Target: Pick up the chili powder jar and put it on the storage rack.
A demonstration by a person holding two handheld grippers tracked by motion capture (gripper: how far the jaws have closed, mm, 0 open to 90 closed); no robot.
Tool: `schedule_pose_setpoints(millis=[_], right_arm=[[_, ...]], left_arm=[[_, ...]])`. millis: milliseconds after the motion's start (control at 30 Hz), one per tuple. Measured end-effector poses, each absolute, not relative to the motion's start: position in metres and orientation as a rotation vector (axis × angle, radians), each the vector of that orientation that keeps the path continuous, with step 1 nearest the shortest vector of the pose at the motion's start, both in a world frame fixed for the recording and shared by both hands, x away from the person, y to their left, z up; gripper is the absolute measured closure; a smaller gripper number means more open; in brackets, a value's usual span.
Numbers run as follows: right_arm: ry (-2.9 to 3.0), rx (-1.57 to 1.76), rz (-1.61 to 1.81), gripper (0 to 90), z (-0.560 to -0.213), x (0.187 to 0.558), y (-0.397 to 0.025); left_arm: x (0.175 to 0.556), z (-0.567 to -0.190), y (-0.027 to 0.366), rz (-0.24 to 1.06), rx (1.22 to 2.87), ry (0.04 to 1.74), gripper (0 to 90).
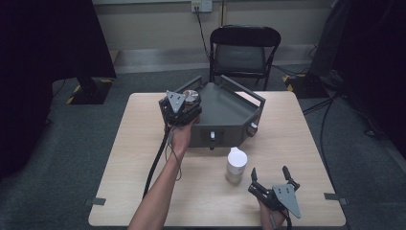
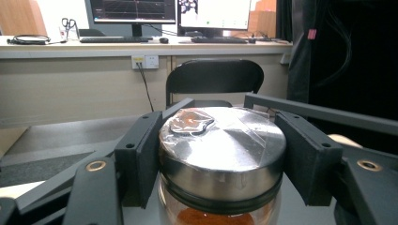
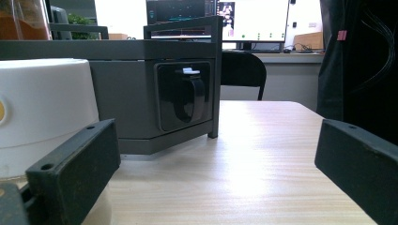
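The high view is dim, with dark corners. Glare marks the jar lid (image 2: 222, 140). Near jaws appear blurred in both gripper views.

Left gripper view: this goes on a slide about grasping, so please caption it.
Left claw closed around the steel lid of a glass jar holding orange powder.

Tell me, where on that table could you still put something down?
The wooden table is bare along its left side and right edge, beyond the grey stand. The front middle is crowded by the white-lidded jar and right gripper.
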State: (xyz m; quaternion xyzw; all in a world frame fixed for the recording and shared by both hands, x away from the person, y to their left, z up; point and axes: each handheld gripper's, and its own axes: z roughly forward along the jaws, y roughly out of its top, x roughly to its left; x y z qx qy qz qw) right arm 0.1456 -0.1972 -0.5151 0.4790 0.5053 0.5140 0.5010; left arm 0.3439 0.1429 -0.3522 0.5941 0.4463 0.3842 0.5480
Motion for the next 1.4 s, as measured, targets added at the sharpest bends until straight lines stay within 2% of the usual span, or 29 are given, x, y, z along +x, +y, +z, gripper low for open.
schedule_pose_setpoints(millis=[700,733,800,1000,1167,1400], right_arm=[[1.22,1.159,1.241,0.0,-0.515,0.146,-0.197],[1.22,1.159,1.241,0.0,-0.515,0.146,-0.197],[1.22,1.159,1.241,0.0,-0.515,0.146,-0.197],[1.221,1.158,1.242,0.0,-0.515,0.146,-0.197],[1.221,1.159,1.242,0.0,-0.515,0.146,-0.197],[1.221,1.159,1.242,0.0,-0.515,0.146,-0.197]], left_arm=[[0.345,-0.355,0.141,0.926,1.417,1.048,34.3],[0.345,-0.356,0.14,0.935,1.417,1.043,33.0],[0.345,-0.357,0.139,0.941,1.409,1.043,22.5],[0.347,-0.357,0.143,0.92,1.378,1.071,1.2],[0.343,-0.357,0.142,0.953,1.368,1.066,0.0],[0.337,-0.363,0.148,0.933,1.347,1.053,0.0]])
